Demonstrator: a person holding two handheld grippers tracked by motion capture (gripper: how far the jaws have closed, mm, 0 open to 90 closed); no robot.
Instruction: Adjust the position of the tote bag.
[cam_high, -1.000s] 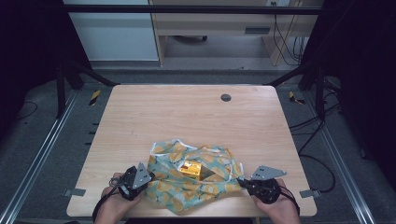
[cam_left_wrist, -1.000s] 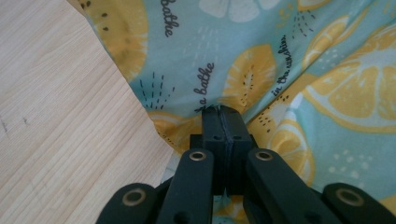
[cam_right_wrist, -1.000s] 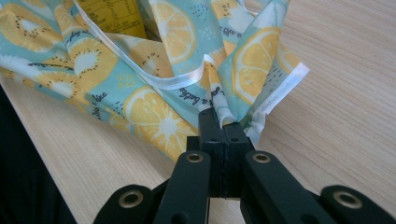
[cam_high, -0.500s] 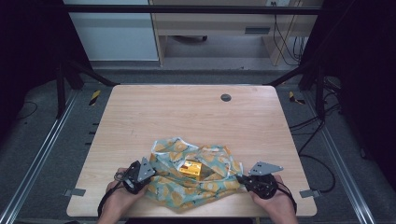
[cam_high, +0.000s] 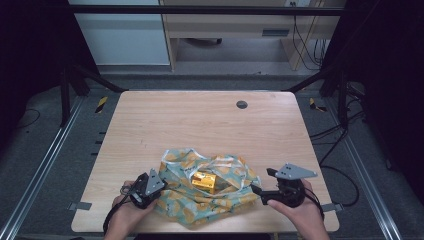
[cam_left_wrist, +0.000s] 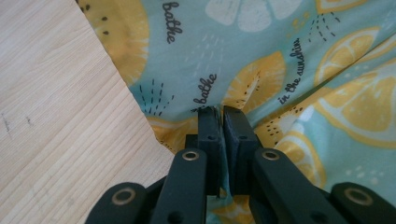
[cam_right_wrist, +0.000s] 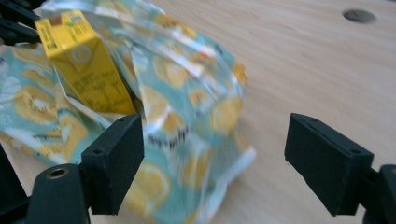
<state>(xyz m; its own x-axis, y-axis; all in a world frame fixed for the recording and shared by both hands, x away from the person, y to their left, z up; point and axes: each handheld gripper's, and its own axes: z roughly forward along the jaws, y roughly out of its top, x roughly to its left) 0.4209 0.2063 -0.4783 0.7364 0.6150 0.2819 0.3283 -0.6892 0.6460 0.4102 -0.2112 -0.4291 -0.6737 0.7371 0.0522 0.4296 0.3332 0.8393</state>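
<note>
A teal cloth bag printed with lemon slices (cam_high: 215, 202) lies crumpled near the table's front edge, with a yellow carton (cam_high: 205, 181) lying in its open mouth. My left gripper (cam_high: 161, 184) is at the bag's left edge. In the left gripper view it (cam_left_wrist: 220, 112) is shut on a fold of the cloth (cam_left_wrist: 280, 56). My right gripper (cam_high: 262, 182) is just off the bag's right edge. Its jaws have just been opening and now stand wide apart (cam_right_wrist: 215, 140). The bag's slack edge (cam_right_wrist: 187, 107) lies between them untouched, and the carton (cam_right_wrist: 86, 70) leans behind.
The wooden table (cam_high: 200, 130) has a small round grommet (cam_high: 242, 104) toward its far side. Metal frame rails run along both sides of the table, and cabinets and cables stand beyond the far edge.
The right gripper has opened wide, let go of the bag's right edge and lifted slightly. The left gripper stays shut on the cloth in the same spot.
</note>
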